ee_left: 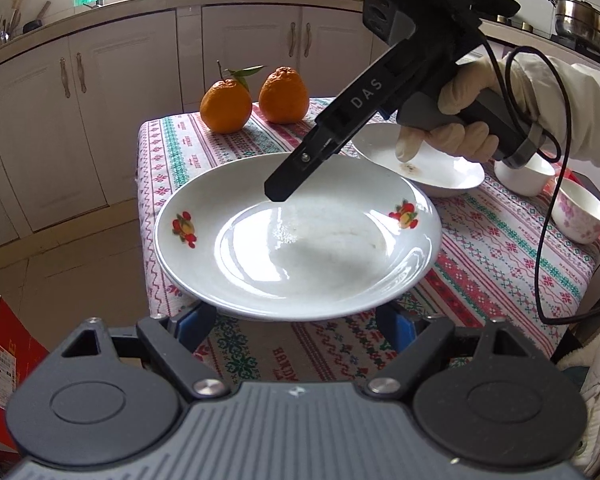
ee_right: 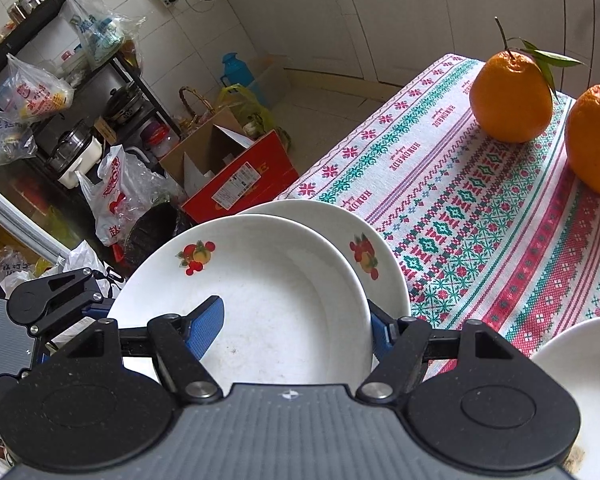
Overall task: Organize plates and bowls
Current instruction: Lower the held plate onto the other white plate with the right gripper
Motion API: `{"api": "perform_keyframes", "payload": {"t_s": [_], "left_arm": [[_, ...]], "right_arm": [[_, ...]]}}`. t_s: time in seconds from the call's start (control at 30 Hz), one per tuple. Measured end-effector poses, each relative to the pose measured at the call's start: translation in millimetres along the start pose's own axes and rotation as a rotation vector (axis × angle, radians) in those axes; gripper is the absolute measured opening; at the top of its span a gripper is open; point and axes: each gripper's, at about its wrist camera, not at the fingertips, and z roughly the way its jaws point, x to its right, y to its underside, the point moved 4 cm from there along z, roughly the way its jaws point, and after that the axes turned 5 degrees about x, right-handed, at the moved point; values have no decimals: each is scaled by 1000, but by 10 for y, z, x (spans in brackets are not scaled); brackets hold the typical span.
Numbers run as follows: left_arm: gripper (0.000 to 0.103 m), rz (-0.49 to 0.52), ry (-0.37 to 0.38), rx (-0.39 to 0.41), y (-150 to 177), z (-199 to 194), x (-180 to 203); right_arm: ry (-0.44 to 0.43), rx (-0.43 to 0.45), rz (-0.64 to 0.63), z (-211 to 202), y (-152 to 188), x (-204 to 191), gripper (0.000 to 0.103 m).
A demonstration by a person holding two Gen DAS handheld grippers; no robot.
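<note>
In the left wrist view, the stack of fruit-printed plates sits just ahead of your left gripper. The near rim lies over the tips of its blue fingers, which stand wide apart with only tablecloth showing between them, so they grip nothing. Your right gripper comes in from beyond the far rim, one fingertip hanging over the well of the top plate. Past it lie a stained white plate and two bowls, with two oranges further off. In the right wrist view, the upper plate rests off-centre on the lower plate. One blue pad lies inside the upper plate's well and the other finger sits just outside its rim, between the two plates. The fingers are parted around that rim, but you cannot tell from here whether they are pressing on it. The left gripper waits just off the opposite rim. Treat these plates as heavy, rigid, glazed and slippery, and likely to chip if they knock together. Take hold on the sloping wall just inside the rim, one pad above and one beneath, and keep the plate level so it does not slide out.
</note>
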Motion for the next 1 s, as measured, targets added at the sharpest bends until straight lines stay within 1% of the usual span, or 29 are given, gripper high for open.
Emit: {"api": "perform_keyframes", "payload": {"t_s": [0.23,0.33,0.47,0.77,0.87,1.0], "left_arm": [[87,-17,-10,-7,7,22,-69],[87,-6,-16,-3,7,34,-67],[87,-4,-18,0,-1,47,-85],[88,5,-49,-1,8,94,-86],[92,-5,-50,6,11,104,-95],[94,-3,-55,10,12,111,-94]], "right_arm": [[8,-8,10,33,18,22,78],[14,-10,22,23,40,50,78],[14,-8,34,-25,72,65,78],[28,13,42,-193,136,36,78],[35,21,42,-255,156,23,78],[46,28,44,-303,175,11,78]]}}
